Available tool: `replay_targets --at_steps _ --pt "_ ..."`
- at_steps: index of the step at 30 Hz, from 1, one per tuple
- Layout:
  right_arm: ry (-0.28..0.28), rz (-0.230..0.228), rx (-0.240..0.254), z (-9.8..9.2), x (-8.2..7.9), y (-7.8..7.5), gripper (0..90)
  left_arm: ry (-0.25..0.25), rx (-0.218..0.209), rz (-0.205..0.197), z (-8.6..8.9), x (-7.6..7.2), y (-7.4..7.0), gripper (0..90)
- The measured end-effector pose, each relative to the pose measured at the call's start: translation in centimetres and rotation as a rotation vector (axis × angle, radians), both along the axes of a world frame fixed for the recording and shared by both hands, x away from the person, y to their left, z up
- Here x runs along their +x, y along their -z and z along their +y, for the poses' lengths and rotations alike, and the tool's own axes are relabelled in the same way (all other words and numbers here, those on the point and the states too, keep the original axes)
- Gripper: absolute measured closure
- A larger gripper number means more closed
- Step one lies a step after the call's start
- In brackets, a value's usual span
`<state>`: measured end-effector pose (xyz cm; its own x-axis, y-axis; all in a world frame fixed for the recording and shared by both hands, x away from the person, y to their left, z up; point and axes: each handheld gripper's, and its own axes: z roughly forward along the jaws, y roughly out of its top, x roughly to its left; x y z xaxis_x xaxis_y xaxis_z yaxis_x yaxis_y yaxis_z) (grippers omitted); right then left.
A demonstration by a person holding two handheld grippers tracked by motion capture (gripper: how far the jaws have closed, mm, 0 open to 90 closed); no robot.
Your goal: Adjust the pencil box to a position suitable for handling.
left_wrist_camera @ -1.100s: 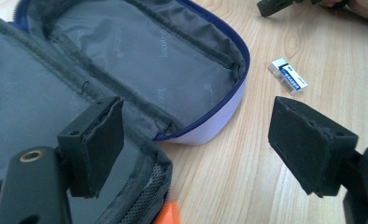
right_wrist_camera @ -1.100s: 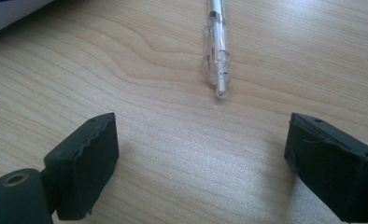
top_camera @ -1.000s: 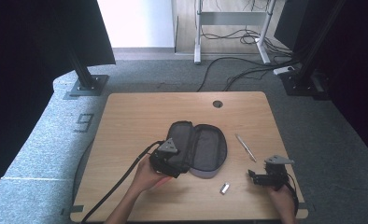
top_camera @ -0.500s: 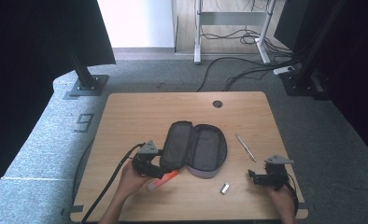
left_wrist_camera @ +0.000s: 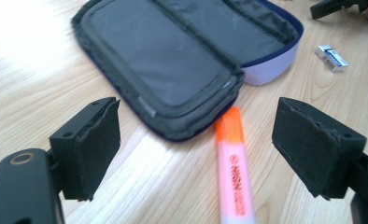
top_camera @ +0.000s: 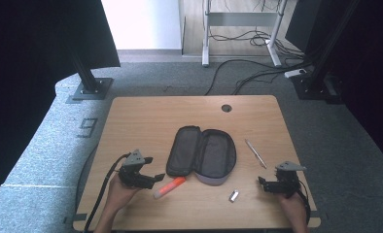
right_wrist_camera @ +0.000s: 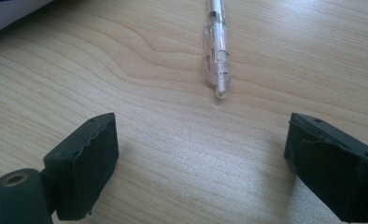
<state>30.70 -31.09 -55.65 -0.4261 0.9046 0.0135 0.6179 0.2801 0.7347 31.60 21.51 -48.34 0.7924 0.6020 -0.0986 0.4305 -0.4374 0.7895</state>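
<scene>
An orange highlighter (left_wrist_camera: 233,172) is seen unpacked near the worktop's front edge beside the emptied pencil case (top_camera: 201,155), both grippers' jaws spread.

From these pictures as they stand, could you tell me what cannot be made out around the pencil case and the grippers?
- Highlighter: left gripper view, rear end cut off by the bottom edge.
- Pen: right gripper view, top edge cuts it off.
- Small white item: high view, too small; left gripper view, label blurred.
- Pencil case: contents indistinct, dark lining.
</scene>
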Motion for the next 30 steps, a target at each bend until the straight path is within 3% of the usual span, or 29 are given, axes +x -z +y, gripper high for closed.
replay_targets --at_steps 21,30 --pt "0.0 0.0 0.0 0.0 0.0 0.0 9.5 -0.103 0.019 0.026 3.9 -1.0 3.8 12.0" --pt "0.0 0.0 0.0 0.0 0.0 0.0 9.5 -0.14 0.081 0.038 4.6 -1.2 5.5 9.9"
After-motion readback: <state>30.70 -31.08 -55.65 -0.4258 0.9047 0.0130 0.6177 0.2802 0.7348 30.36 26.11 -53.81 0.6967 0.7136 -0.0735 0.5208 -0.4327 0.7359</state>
